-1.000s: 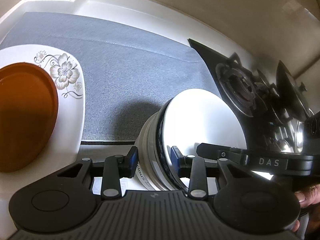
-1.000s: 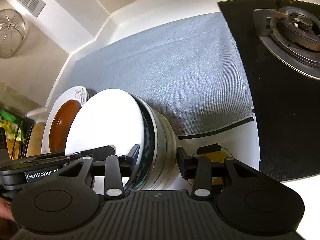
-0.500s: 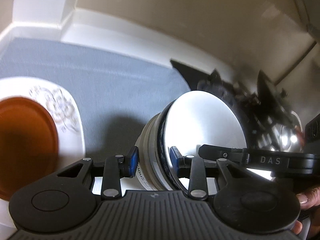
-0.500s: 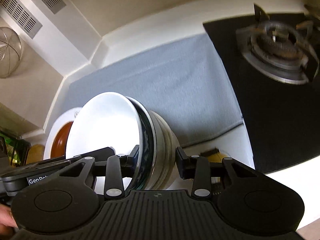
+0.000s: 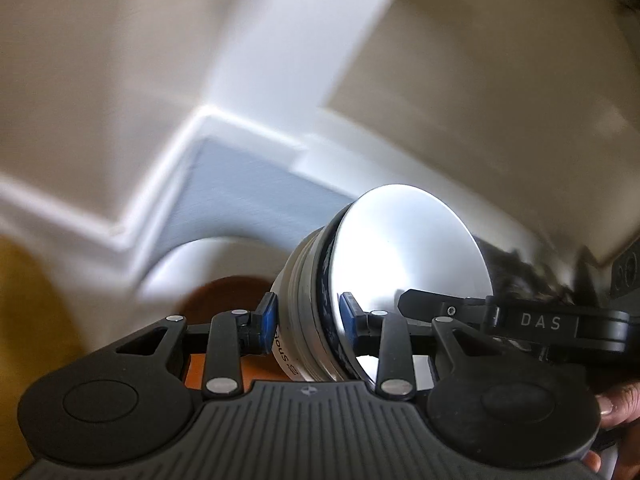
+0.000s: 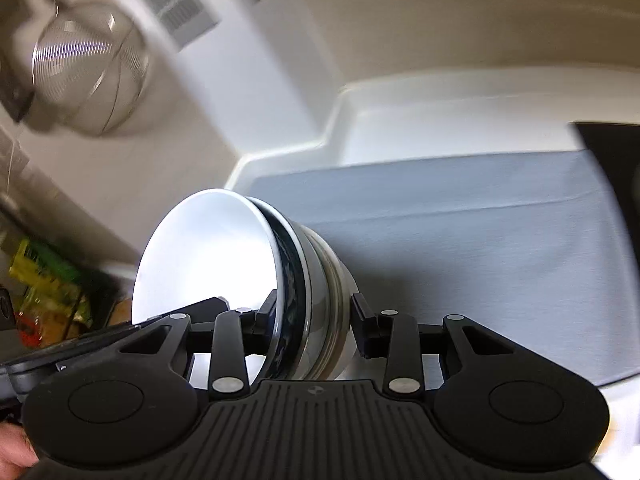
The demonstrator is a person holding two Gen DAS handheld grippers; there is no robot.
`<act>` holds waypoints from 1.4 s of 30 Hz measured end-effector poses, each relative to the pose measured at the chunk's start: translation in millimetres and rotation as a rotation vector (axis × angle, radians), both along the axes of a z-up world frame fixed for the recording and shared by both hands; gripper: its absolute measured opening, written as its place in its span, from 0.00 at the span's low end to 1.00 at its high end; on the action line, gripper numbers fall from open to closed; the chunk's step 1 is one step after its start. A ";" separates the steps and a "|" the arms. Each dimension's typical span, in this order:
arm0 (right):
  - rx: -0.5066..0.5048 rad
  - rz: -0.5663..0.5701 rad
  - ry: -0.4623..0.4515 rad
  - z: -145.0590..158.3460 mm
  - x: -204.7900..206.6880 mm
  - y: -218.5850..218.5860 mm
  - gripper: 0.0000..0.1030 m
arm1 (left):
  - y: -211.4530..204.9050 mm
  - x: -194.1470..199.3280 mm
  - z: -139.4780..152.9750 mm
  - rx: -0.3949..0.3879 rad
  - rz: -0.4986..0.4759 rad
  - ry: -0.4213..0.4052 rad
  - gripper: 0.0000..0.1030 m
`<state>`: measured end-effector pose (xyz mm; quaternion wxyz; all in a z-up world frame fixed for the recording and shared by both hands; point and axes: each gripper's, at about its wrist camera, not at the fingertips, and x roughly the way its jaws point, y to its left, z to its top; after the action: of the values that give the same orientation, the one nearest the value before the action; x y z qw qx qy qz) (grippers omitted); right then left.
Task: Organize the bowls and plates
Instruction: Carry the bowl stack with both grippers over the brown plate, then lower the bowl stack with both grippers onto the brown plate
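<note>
A stack of nested bowls (image 5: pixel 384 280), white inside with a dark blue rim and steel below, is held up in the air between both grippers. My left gripper (image 5: pixel 307 322) is shut on one side of the stack. My right gripper (image 6: pixel 314 322) is shut on the opposite side of the stack (image 6: pixel 248 268). Below, in the left wrist view, lie a white plate (image 5: pixel 192 258) and a brown plate (image 5: pixel 228 290) on it, blurred and partly hidden by the bowls.
A grey mat (image 6: pixel 460 240) covers the white counter. The black stove edge (image 6: pixel 612 152) is at the far right. A wire strainer (image 6: pixel 88 68) hangs on the left wall. Packets (image 6: pixel 48 296) sit low at the left.
Both grippers have lifted the bowl stack off the counter and swung it left over the brown plate. The stove has slid out of view.
</note>
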<state>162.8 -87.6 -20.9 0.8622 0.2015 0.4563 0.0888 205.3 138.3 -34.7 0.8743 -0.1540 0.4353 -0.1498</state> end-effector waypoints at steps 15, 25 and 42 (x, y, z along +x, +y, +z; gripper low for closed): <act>-0.002 0.058 0.134 -47.0 22.5 47.9 0.36 | 38.2 4.5 -47.2 -0.006 0.047 0.114 0.36; -0.007 0.061 0.134 -45.4 22.6 42.7 0.37 | 32.6 4.5 -48.1 0.009 0.040 0.099 0.36; -0.028 0.051 0.043 -3.2 -3.2 21.3 0.39 | 99.8 -51.3 -13.4 -0.117 0.160 -0.087 0.29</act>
<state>159.7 -66.3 -24.0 0.8524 0.1798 0.4808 0.0999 154.0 238.1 -48.1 0.8910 -0.2324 0.3738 -0.1111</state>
